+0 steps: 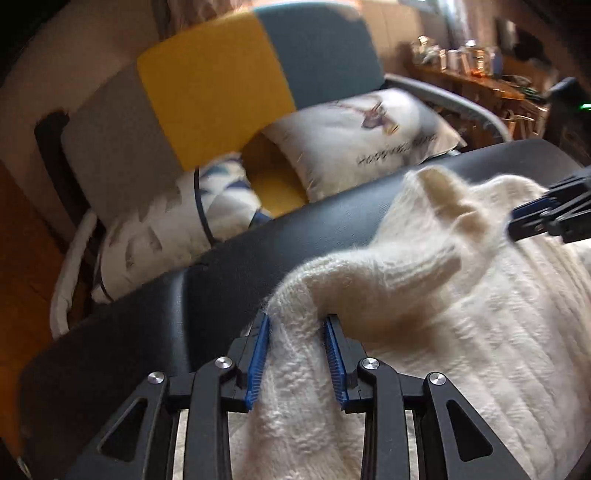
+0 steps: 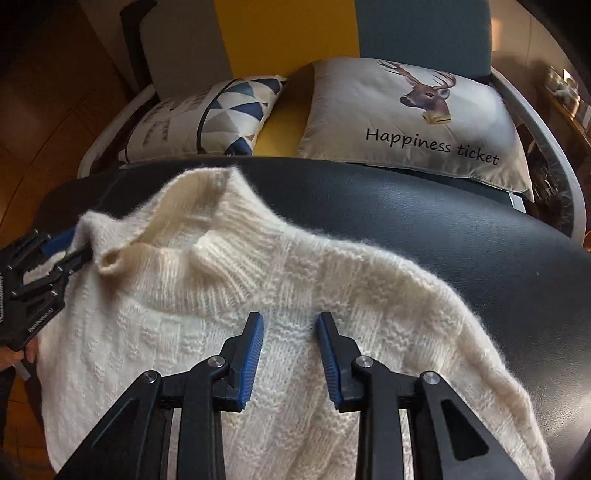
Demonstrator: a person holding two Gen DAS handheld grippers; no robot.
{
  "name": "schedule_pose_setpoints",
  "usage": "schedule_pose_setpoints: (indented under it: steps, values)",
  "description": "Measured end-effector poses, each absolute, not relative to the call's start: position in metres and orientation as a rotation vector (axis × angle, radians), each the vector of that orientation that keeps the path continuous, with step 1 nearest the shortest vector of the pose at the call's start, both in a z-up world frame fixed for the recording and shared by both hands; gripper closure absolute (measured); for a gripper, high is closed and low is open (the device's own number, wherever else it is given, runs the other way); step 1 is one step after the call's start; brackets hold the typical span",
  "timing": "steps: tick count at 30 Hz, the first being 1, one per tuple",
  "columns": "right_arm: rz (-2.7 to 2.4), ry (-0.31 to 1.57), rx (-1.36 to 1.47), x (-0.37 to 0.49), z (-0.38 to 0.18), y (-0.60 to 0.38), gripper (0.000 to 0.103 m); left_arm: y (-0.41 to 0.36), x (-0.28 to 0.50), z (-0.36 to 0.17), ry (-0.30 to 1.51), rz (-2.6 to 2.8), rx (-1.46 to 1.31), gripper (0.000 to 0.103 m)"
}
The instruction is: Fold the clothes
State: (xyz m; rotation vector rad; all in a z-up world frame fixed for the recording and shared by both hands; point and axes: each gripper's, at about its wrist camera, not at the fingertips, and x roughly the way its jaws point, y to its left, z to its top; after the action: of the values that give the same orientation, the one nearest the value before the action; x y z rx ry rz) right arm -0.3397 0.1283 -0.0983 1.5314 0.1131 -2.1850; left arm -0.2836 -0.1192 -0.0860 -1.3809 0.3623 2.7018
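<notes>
A fluffy white knit sweater [image 2: 207, 295] lies on a black padded surface [image 2: 424, 229], its ribbed collar [image 2: 236, 251] toward the far edge. My left gripper [image 1: 298, 318] is shut on a bunched fold of the sweater [image 1: 480, 314] near the shoulder, and the fabric bulges up between its blue pads. In the right wrist view the left gripper [image 2: 79, 243] shows at the sweater's left edge. My right gripper [image 2: 290, 317] hovers open over the sweater's chest with flat knit under it. From the left wrist it appears as the right gripper [image 1: 515, 223] beside the collar.
Behind the black surface [image 1: 166, 295] stands a sofa with grey, yellow and teal panels [image 2: 288, 22]. A deer cushion [image 2: 417, 122] and a triangle-patterned cushion [image 2: 207, 118] rest on it. A cluttered wooden shelf [image 1: 469, 74] is at the far right. A hand [image 2: 14, 356] holds the left gripper.
</notes>
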Motion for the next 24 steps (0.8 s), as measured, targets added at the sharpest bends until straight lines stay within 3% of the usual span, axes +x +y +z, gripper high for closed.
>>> schedule_pose_setpoints:
  steps: [2, 7, 9, 14, 18, 24]
  values:
    - [-2.215, 0.078, 1.527, -0.34, -0.098, 0.141, 0.078, -0.134, -0.3, -0.091, 0.216, 2.713, -1.439, 0.06]
    - [-2.232, -0.021, 1.505, -0.332, -0.096, 0.164, 0.08, -0.168, -0.321, -0.083, -0.336, 2.636, -1.45, 0.061]
    - [-2.211, -0.013, 1.5, -0.329, -0.092, 0.164, 0.077, -0.175, -0.32, -0.07, -0.379, 2.643, -1.378, 0.061]
    - [-2.157, 0.063, 1.347, -0.324, -0.066, 0.148, 0.074, -0.139, -0.321, -0.043, 0.071, 2.609, -1.209, 0.055]
    - [-2.129, 0.208, 1.314, -0.344, -0.062, 0.119, 0.072, -0.102, -0.334, -0.055, 0.339, 2.455, -1.199, 0.053]
    - [-2.075, 0.435, 1.369, -0.377, -0.087, 0.076, 0.071, -0.08, -0.365, -0.093, 0.406, 2.328, -1.298, 0.051]
